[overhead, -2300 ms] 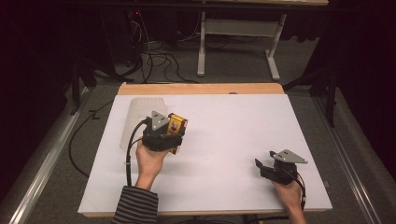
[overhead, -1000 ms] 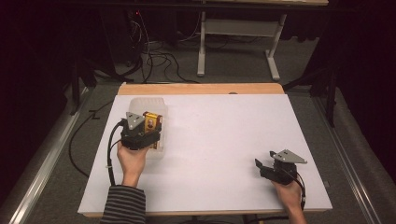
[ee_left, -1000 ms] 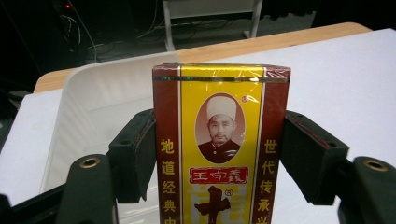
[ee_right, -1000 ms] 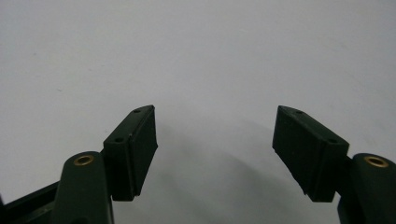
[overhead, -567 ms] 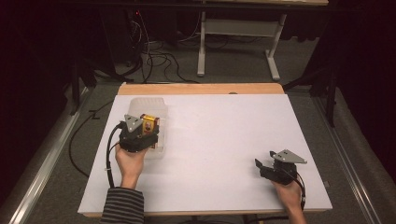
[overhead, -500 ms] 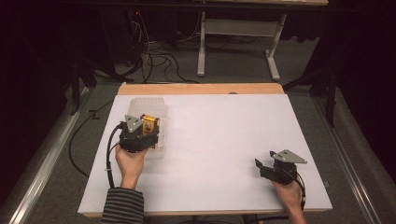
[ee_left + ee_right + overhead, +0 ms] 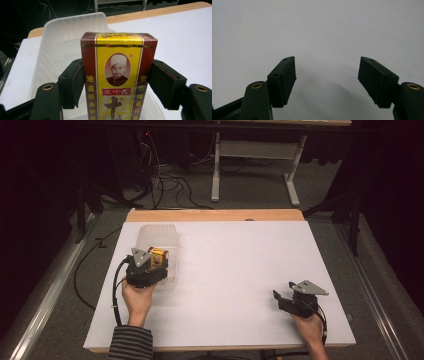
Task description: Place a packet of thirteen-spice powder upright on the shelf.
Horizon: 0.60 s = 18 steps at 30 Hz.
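Note:
A red and yellow box [image 7: 117,75] with a portrait and Chinese print stands upright between the jaws of my left gripper [image 7: 156,265], which is shut on it. The box [image 7: 157,258] hangs over the near end of a clear plastic container [image 7: 160,236] at the table's left. In the left gripper view the container [image 7: 65,37] stretches away behind and below the box. My right gripper [image 7: 280,299] rests near the front right of the table, its jaws open with nothing between them. In the right gripper view its fingertips [image 7: 287,72] hover over bare white surface.
The white tabletop [image 7: 235,270] has a wooden strip [image 7: 215,215] along its far edge. Beyond it are a metal stand [image 7: 255,150] and cables on the floor. A cable trails from the left gripper toward the table's left edge.
My left gripper has carried the box leftward until it hangs over the clear container; over the last half second it has barely shifted. The right gripper has stayed still.

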Each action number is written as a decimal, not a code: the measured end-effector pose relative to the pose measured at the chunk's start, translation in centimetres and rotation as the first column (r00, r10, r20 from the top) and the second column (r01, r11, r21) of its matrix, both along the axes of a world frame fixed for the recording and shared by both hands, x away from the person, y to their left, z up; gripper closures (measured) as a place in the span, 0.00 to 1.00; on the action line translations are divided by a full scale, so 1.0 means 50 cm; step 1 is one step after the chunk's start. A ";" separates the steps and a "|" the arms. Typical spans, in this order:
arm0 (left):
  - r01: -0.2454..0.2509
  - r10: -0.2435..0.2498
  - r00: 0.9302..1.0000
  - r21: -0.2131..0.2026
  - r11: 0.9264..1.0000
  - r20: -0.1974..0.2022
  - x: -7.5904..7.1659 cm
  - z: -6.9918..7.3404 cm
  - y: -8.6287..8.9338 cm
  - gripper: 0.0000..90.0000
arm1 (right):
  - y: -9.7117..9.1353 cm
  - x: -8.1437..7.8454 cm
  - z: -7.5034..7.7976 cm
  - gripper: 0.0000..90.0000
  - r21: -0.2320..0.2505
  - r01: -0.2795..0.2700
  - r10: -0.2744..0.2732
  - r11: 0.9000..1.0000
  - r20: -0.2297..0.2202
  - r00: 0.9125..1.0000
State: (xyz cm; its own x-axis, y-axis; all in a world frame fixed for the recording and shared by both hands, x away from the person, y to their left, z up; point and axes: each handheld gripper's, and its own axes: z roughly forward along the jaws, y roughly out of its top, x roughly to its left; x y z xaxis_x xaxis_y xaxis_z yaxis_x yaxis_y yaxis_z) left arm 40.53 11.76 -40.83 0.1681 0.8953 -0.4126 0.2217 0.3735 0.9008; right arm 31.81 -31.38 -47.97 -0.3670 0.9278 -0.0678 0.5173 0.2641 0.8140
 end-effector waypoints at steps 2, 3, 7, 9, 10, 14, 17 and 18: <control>0.001 -0.001 1.000 -0.002 1.000 -0.002 0.000 -0.001 0.001 0.36 | -0.001 -0.001 0.000 0.34 0.002 -0.002 0.002 1.000 0.006 1.000; -0.001 0.001 1.000 -0.004 1.000 -0.001 -0.001 -0.003 0.001 0.36 | -0.001 -0.001 0.001 0.34 0.003 0.000 0.000 1.000 0.005 1.000; -0.008 0.008 1.000 -0.005 1.000 0.002 -0.004 -0.008 0.002 0.36 | -0.001 -0.002 0.001 0.34 0.007 0.000 0.000 1.000 0.006 1.000; -0.009 0.009 1.000 -0.001 1.000 -0.001 -0.006 -0.012 0.004 0.36 | -0.002 -0.002 0.001 0.34 0.007 -0.002 0.002 1.000 0.011 1.000; -0.009 0.009 1.000 -0.001 1.000 -0.001 -0.006 -0.012 0.004 0.36 | -0.002 -0.002 0.001 0.34 0.008 -0.002 0.002 1.000 0.011 1.000; -0.012 0.012 1.000 -0.002 1.000 -0.004 -0.010 -0.016 0.007 0.36 | -0.002 -0.002 0.001 0.34 0.007 -0.002 0.002 1.000 0.012 1.000; -0.014 0.014 1.000 -0.002 1.000 -0.004 -0.013 -0.019 0.009 0.36 | -0.002 -0.003 0.001 0.34 0.004 -0.002 0.002 1.000 0.014 1.000; -0.014 0.014 1.000 -0.007 1.000 -0.007 -0.014 -0.021 0.010 0.36 | -0.001 -0.003 0.001 0.34 0.008 -0.001 0.001 1.000 0.014 1.000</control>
